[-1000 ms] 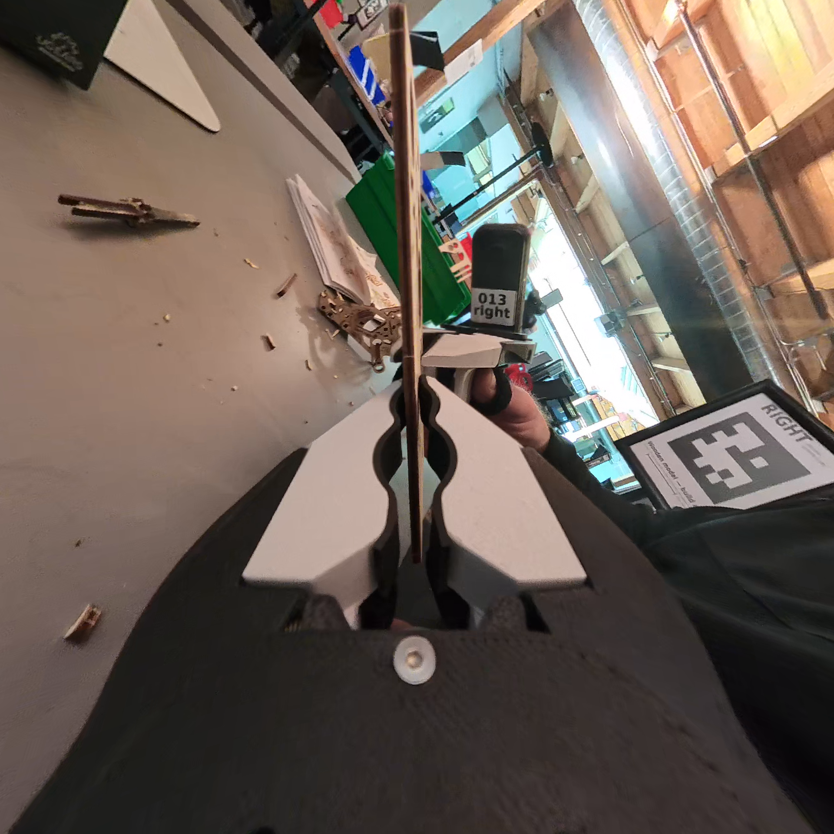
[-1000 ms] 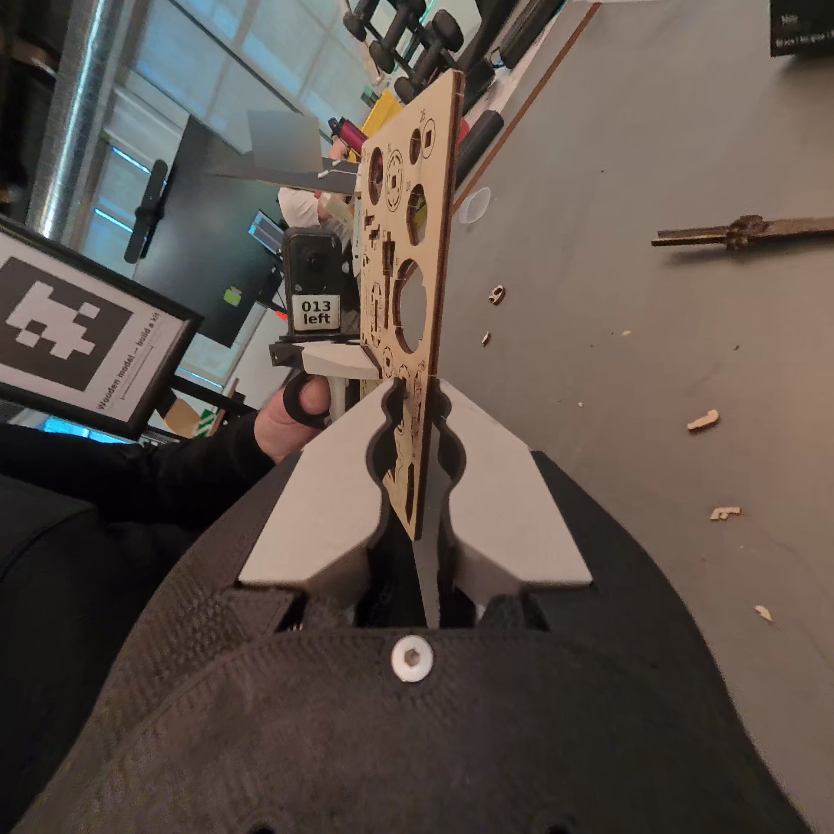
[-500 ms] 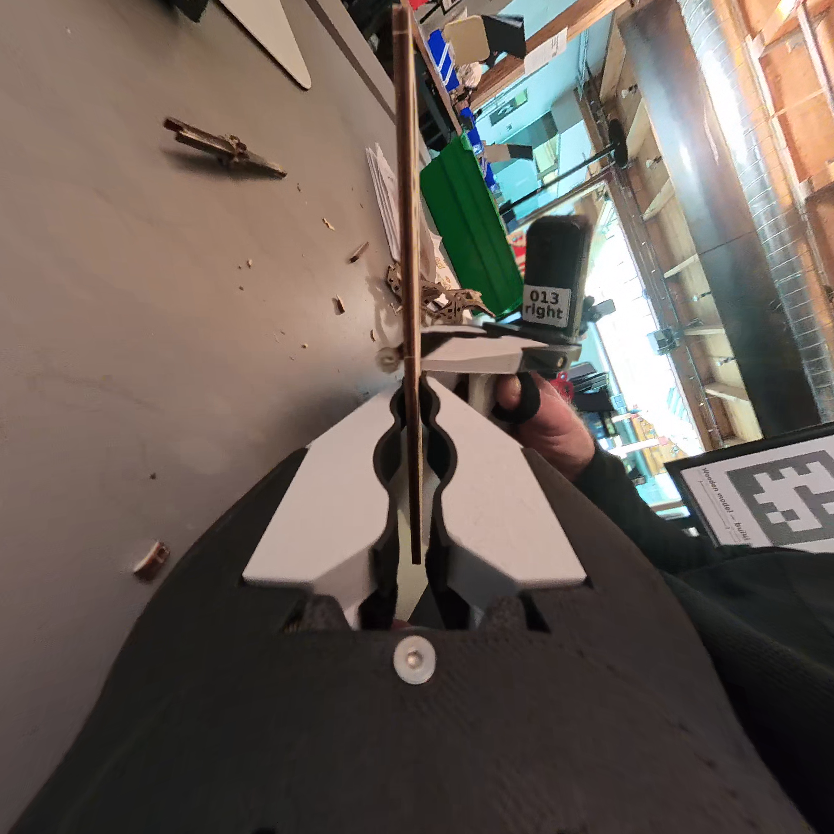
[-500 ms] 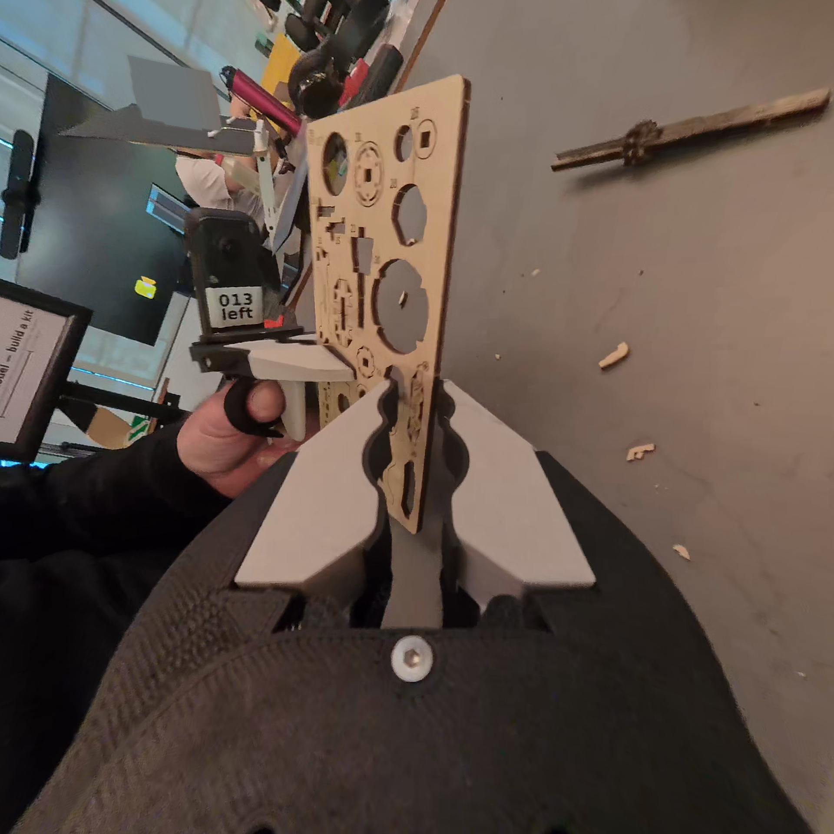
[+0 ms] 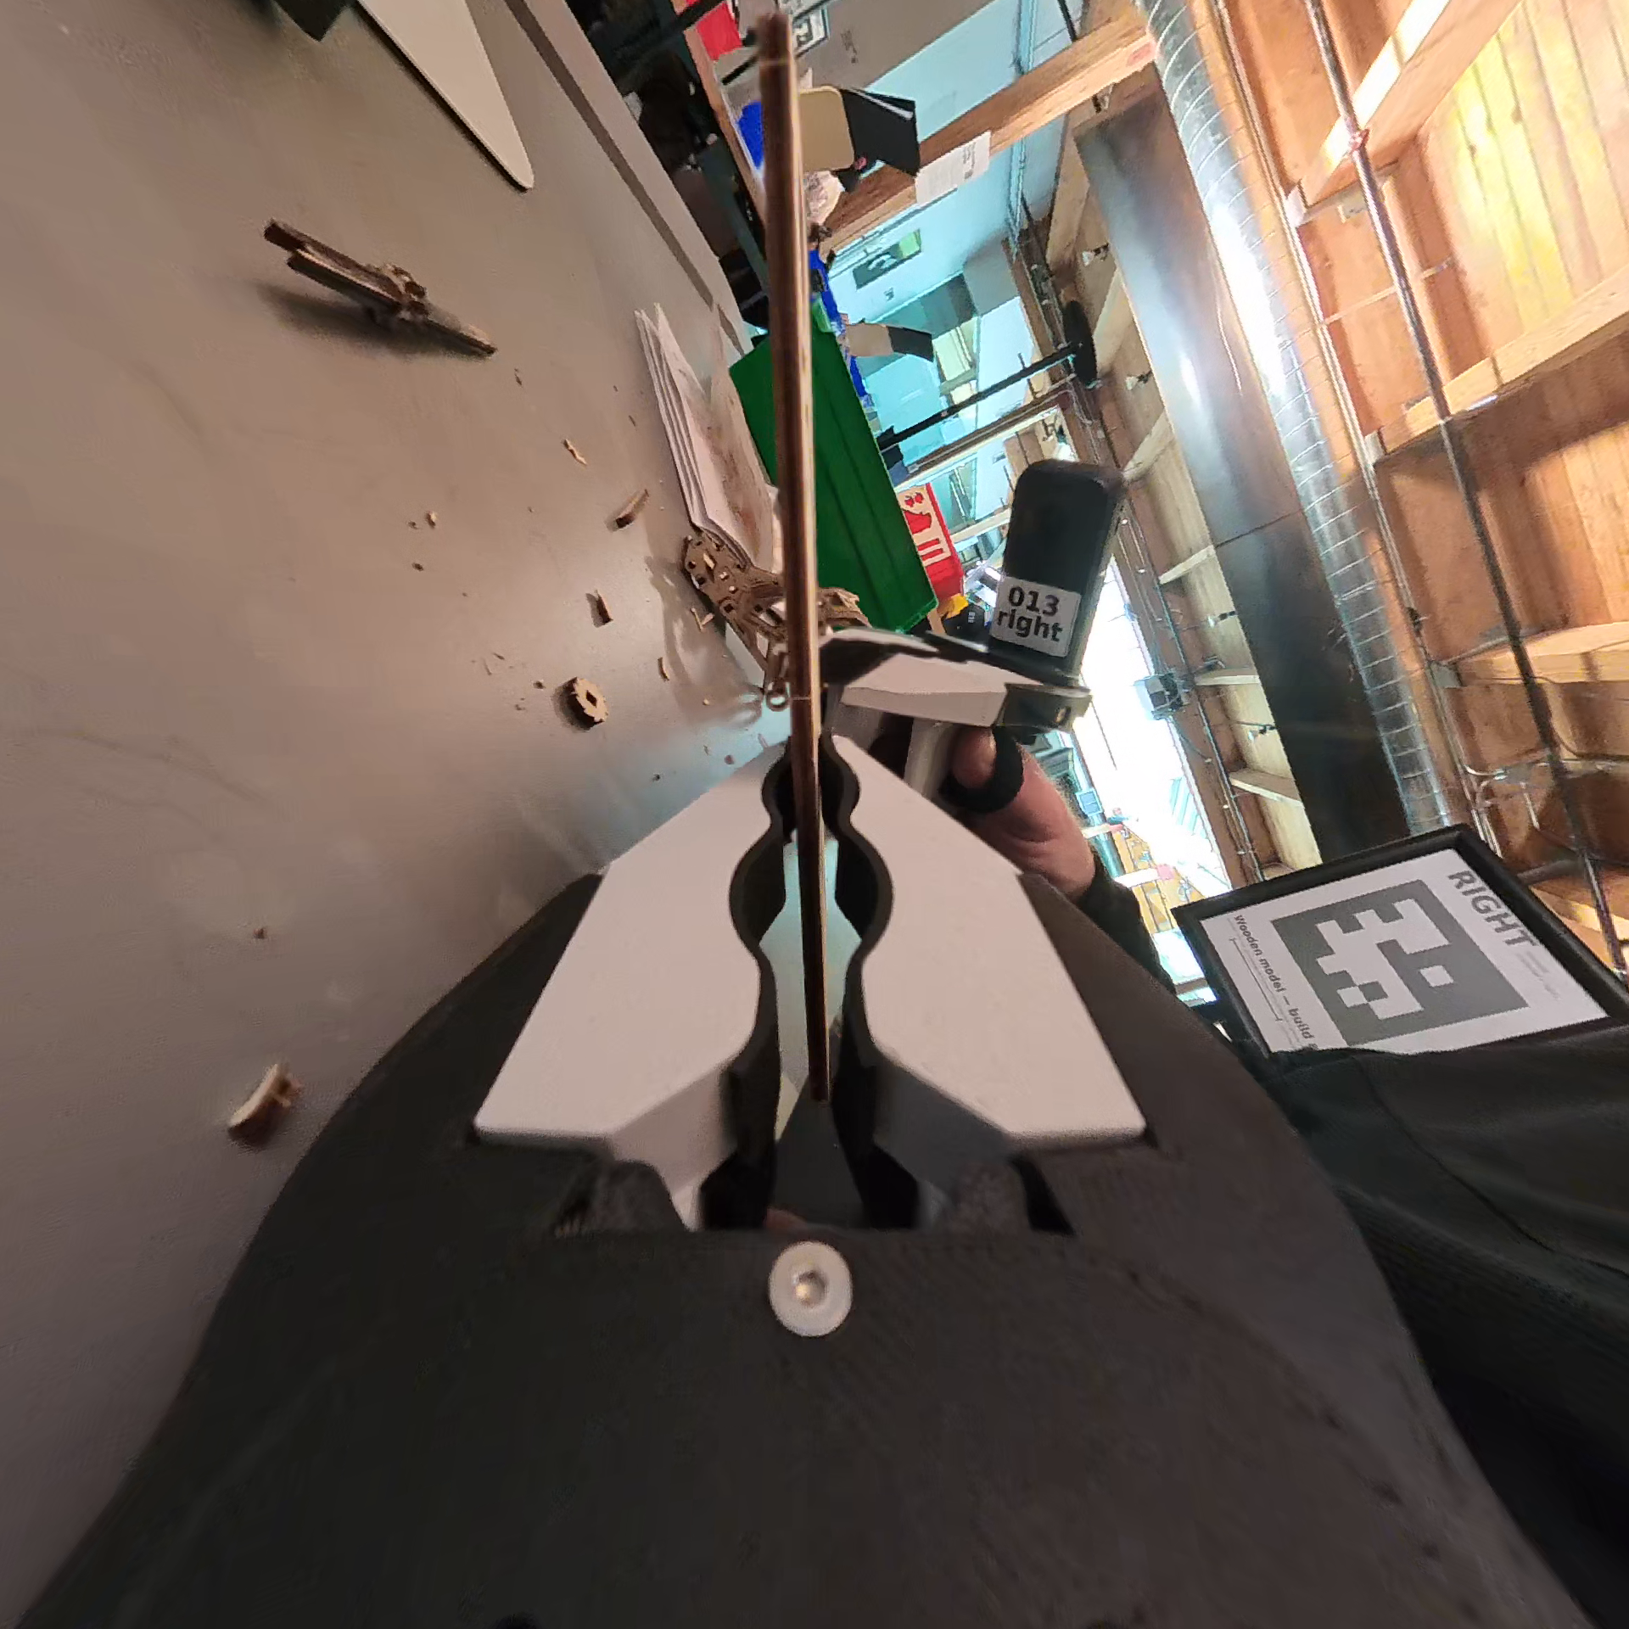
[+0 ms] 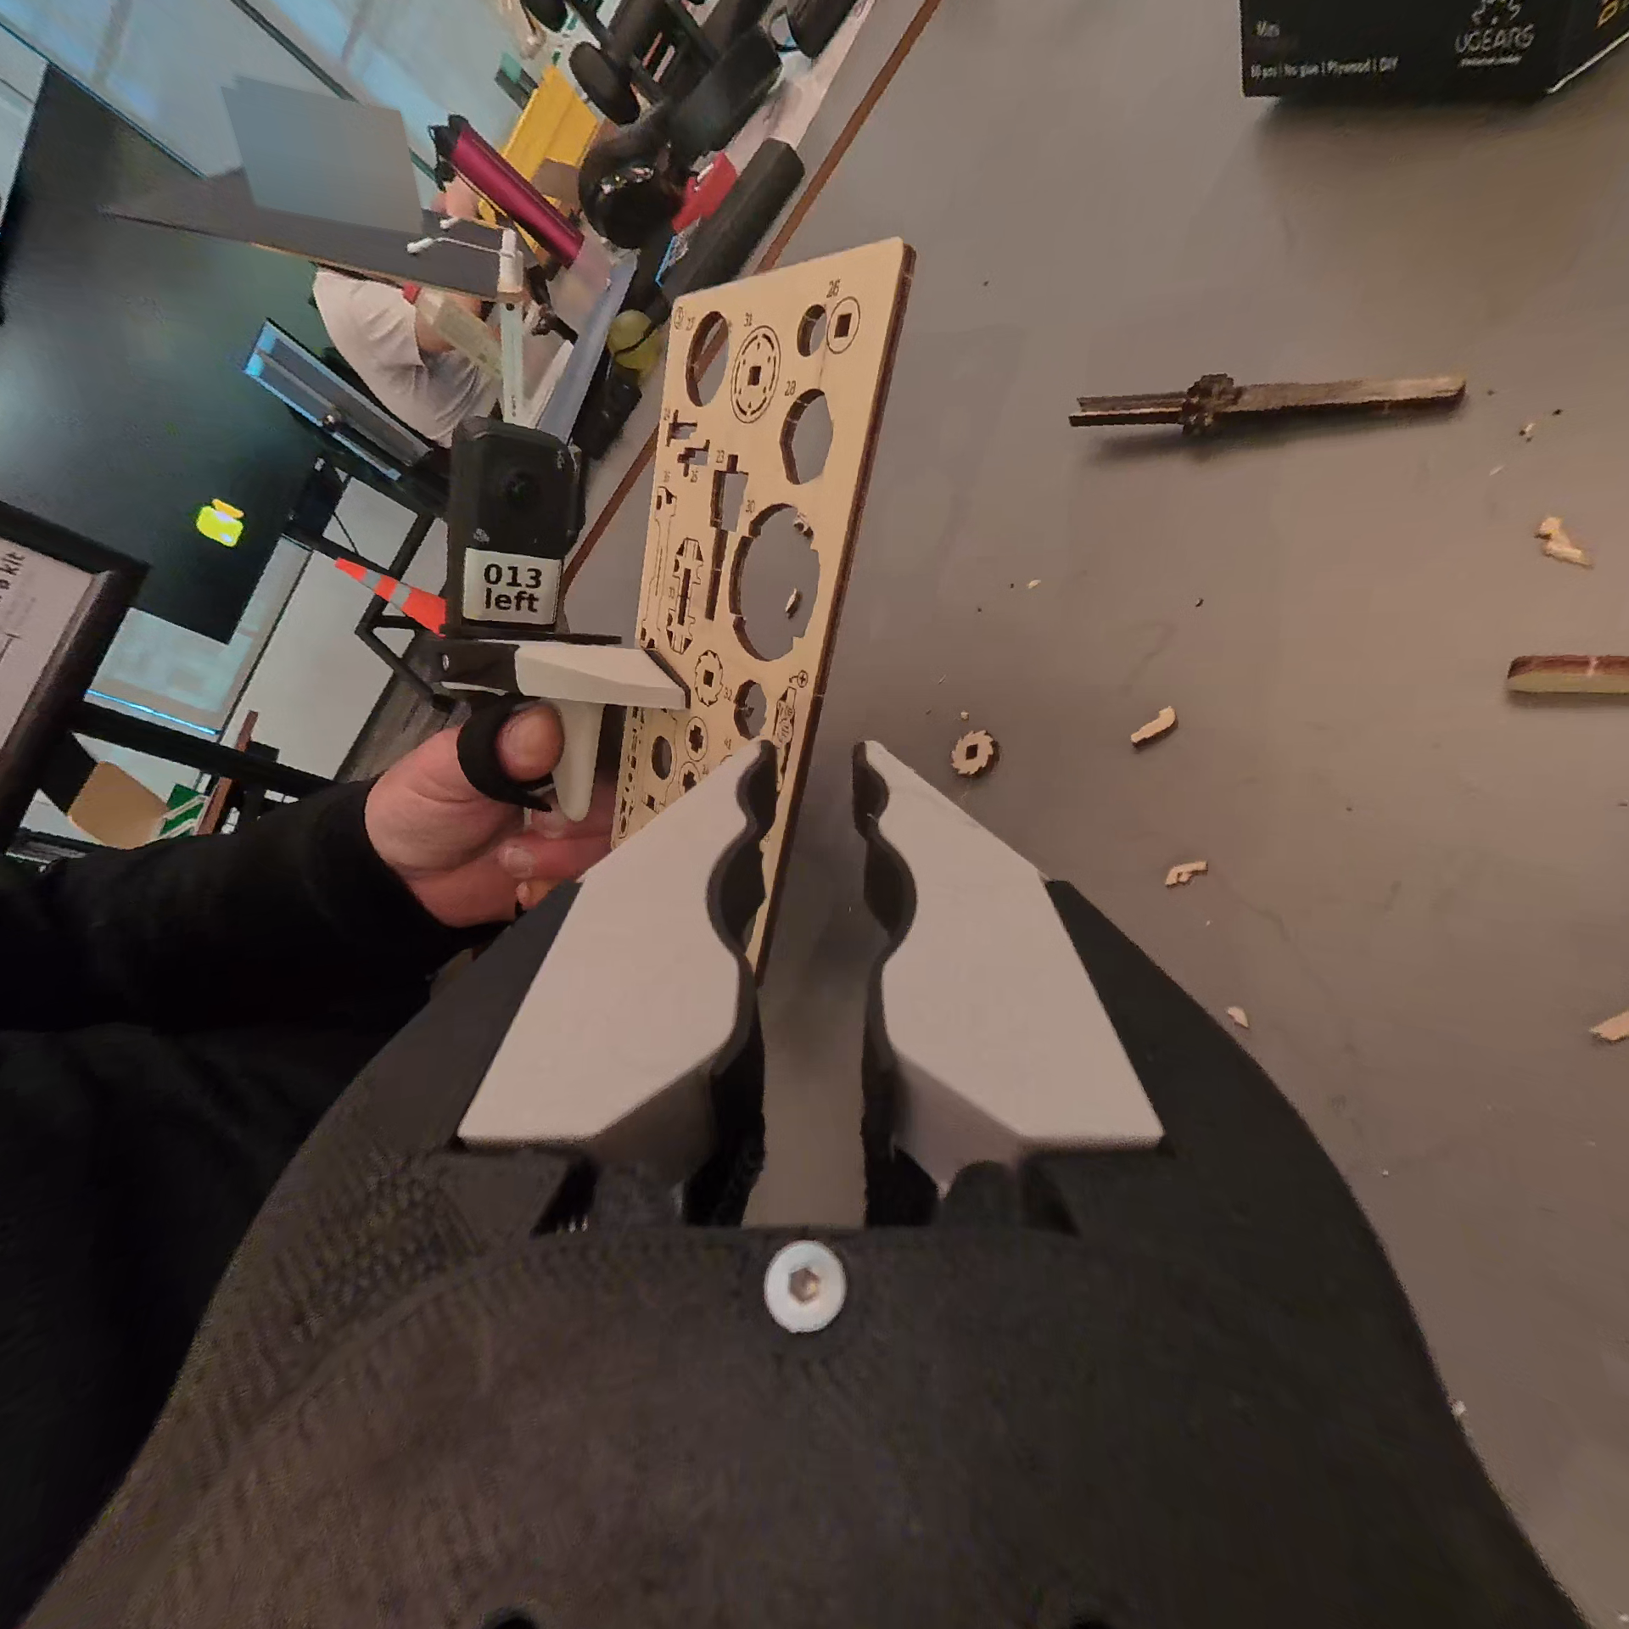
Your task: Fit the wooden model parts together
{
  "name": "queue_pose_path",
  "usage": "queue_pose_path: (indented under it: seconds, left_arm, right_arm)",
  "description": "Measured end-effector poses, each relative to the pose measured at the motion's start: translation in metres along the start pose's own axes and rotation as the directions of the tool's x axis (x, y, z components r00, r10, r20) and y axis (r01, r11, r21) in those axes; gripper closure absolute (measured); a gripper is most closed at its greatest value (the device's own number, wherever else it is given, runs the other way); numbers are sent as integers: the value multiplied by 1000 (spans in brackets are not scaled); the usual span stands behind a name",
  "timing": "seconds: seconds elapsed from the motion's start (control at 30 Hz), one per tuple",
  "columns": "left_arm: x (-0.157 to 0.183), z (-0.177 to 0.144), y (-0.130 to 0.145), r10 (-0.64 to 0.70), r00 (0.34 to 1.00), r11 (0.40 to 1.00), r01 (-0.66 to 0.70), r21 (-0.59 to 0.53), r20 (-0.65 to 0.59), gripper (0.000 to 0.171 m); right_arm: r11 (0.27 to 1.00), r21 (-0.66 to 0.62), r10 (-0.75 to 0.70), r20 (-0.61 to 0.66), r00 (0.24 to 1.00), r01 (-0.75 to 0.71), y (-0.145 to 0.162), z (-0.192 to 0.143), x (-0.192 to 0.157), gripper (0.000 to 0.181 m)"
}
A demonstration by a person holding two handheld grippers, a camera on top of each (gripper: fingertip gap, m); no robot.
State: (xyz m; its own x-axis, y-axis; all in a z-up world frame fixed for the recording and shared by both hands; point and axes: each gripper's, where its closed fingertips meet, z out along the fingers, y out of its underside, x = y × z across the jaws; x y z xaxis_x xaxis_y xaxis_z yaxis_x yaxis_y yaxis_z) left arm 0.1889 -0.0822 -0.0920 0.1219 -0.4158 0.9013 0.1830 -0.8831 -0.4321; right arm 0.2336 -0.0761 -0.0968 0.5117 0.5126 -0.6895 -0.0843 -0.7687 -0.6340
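Note:
A thin plywood sheet (image 6: 864,388) with punched-out part holes stands upright above the grey table (image 6: 1234,881). My left gripper (image 5: 807,762) is shut on its lower edge, with the sheet (image 5: 784,353) edge-on between the fingers. My right gripper (image 6: 815,758) is open. The sheet rests against its left finger (image 6: 652,934), with a gap to the right finger. The left gripper also shows in the right wrist view (image 6: 679,688), clamped on the sheet. A small wooden gear (image 6: 972,754) lies on the table beside the sheet; it also shows in the left wrist view (image 5: 584,701).
An assembled wooden stick with a gear (image 6: 1269,405) lies farther out on the table. Wood scraps (image 6: 1155,727) are scattered around. A black box (image 6: 1428,44) stands at the far edge. A green bin (image 5: 837,494), stacked sheets (image 5: 696,441) and a leftover wooden frame (image 5: 732,591) lie behind. Spacing between my two grippers at the tips: around 6 cm.
My right gripper has opened and let go of the sheet, which only the left gripper holds now. A small gear now lies on the table. Both views have swung toward the table.

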Motion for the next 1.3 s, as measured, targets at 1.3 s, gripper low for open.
queue_pose_path:
  seconds: [1.3]
  left_arm:
    - [49, 4, 11, 138, 970, 978, -166, -127, -202, 170]
  right_arm:
    - [995, 83, 36, 213, 976, -54, 7, -18, -49, 179]
